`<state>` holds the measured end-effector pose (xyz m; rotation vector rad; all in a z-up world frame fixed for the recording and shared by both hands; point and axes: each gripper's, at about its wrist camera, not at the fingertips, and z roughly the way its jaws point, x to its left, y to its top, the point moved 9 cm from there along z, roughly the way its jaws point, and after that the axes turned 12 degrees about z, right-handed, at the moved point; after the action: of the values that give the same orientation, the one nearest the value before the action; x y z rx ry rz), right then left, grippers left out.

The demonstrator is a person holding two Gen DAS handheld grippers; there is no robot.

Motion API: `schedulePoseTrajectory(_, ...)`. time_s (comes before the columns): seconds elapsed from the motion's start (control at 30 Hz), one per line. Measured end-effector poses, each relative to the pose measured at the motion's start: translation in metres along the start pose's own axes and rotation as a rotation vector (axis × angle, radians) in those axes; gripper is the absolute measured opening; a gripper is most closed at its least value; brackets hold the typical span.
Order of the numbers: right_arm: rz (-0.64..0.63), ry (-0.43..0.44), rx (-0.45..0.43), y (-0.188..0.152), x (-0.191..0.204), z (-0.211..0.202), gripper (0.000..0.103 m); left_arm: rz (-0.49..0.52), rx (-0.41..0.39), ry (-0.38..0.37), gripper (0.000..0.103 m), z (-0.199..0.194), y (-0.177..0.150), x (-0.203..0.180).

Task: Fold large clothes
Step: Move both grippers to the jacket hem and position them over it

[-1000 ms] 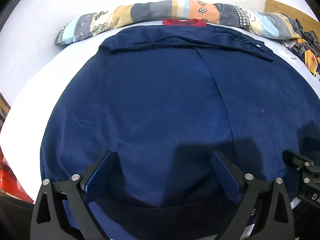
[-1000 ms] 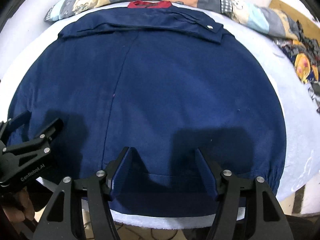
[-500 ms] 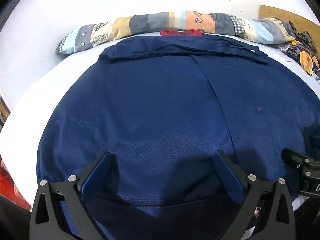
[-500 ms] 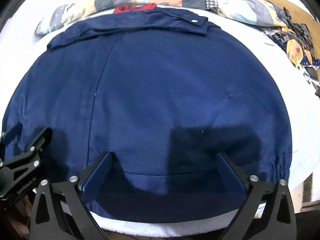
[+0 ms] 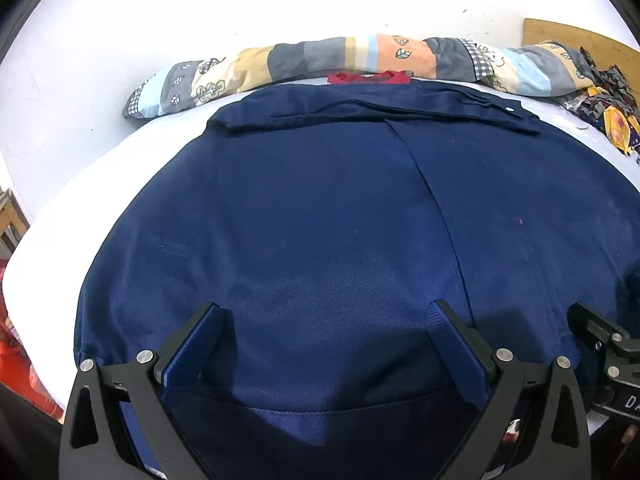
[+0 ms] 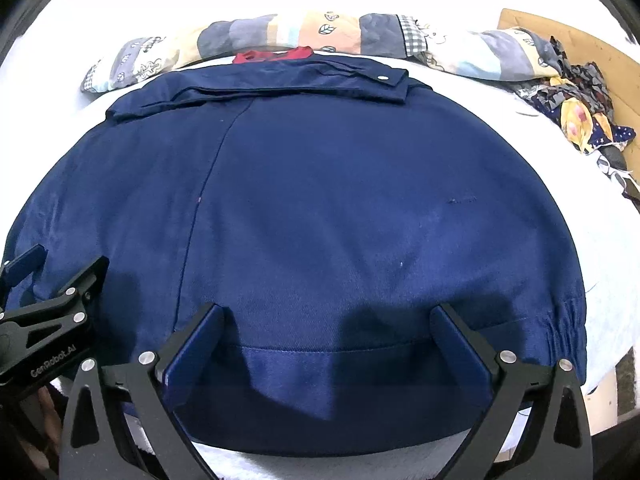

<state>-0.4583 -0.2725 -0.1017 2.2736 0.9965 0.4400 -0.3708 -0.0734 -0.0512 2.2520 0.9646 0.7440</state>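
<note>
A big dark blue cloth jacket [image 5: 340, 220] lies flat on the white bed cover [image 5: 100, 168]. The left gripper [image 5: 326, 320] and the right gripper [image 6: 326, 320] hang over its near edge, fingers spread wide, holding nothing. A long patchwork pillow [image 6: 280, 36] lies just behind the jacket.

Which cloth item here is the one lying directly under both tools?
The navy jacket, spread flat beneath the open left tool and right tool. The patchwork quilt and red garment lie beyond its collar.
</note>
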Motion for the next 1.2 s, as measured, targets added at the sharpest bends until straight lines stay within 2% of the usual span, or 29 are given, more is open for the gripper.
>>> schedulePoseTrajectory(0.1, -0.004, -0.003, -0.003, 0.0, 0.001, 0.0, 0.102, 0.003, -0.032, 0.009, 0.103, -0.002, -0.003, -0.001)
schedulePoseTrajectory(0.4, -0.031, 0.015, -0.01, -0.003, 0.0, -0.002, 0.102, 0.015, -0.043, 0.006, 0.103, -0.002, -0.005, 0.001)
schedulePoseTrajectory(0.63, -0.045, 0.029, -0.005, -0.003, -0.001, -0.004, 0.102, 0.069, -0.046, -0.052, 0.103, -0.009, -0.009, 0.003)
schedulePoseTrajectory(0.83, -0.1, 0.051, 0.047, -0.007, 0.001, -0.005, 0.102, 0.116, -0.015, -0.102, 0.102, -0.021, -0.008, 0.01)
schedulePoseTrajectory(0.93, -0.102, 0.032, 0.12, -0.006, 0.0, -0.007, 0.103, 0.062, -0.009, -0.117, 0.102, -0.029, -0.005, 0.024)
schedulePoseTrajectory(0.97, -0.082, 0.051, 0.126, -0.005, -0.002, -0.011, 0.103, 0.043, 0.0, -0.116, 0.102, -0.03, -0.004, 0.03)
schedulePoseTrajectory(1.07, -0.01, 0.102, 0.085, 0.007, -0.011, -0.027, 0.103, -0.038, 0.022, -0.118, 0.102, -0.029, -0.004, 0.052)
schedulePoseTrajectory(1.1, 0.008, 0.109, 0.071, 0.012, -0.014, -0.03, 0.103, -0.064, 0.054, -0.112, 0.101, -0.024, -0.008, 0.06)
schedulePoseTrajectory(1.2, 0.043, 0.068, 0.04, 0.021, -0.033, -0.033, 0.103, -0.118, 0.127, -0.143, 0.102, -0.009, -0.017, 0.07)
